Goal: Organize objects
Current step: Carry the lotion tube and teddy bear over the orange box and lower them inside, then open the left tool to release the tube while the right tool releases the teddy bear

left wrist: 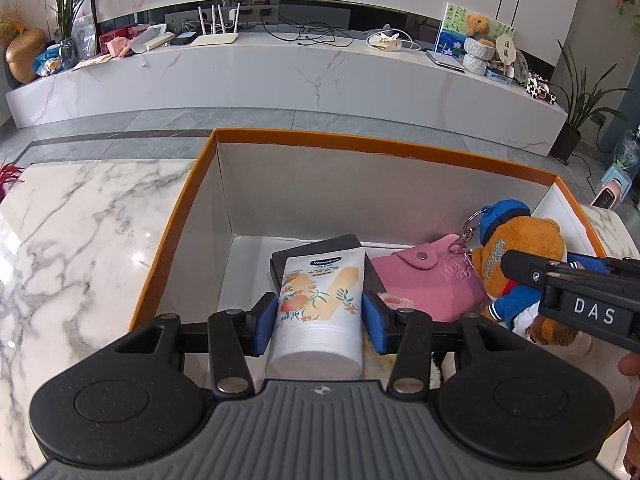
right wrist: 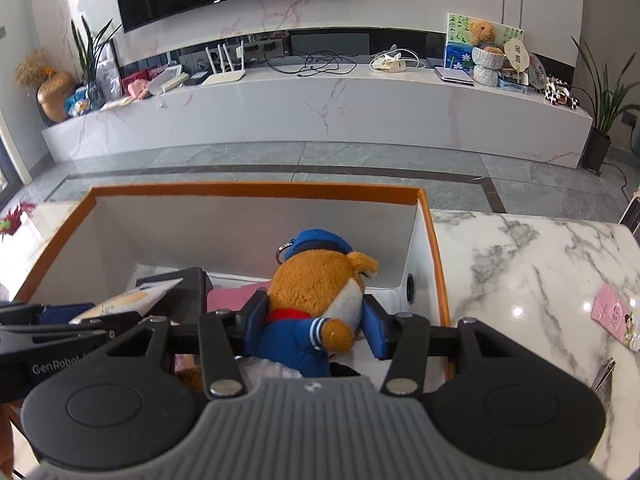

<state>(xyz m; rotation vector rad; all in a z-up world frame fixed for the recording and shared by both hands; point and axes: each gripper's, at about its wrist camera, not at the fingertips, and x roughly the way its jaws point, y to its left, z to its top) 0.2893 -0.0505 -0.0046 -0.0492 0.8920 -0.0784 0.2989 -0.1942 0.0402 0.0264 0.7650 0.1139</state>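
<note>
Inside the orange-rimmed box (left wrist: 384, 150), my left claw (left wrist: 320, 314) clamps the lotion tube (left wrist: 320, 308), right claw (right wrist: 316, 320) the plush bear (right wrist: 316, 296) — lower both flat before letting go.

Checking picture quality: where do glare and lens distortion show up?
Left wrist view: window glare washes the marble table at left; the box rim bows. Right wrist view: small bright spots on the table; the TV console curves; both sharp.
</note>
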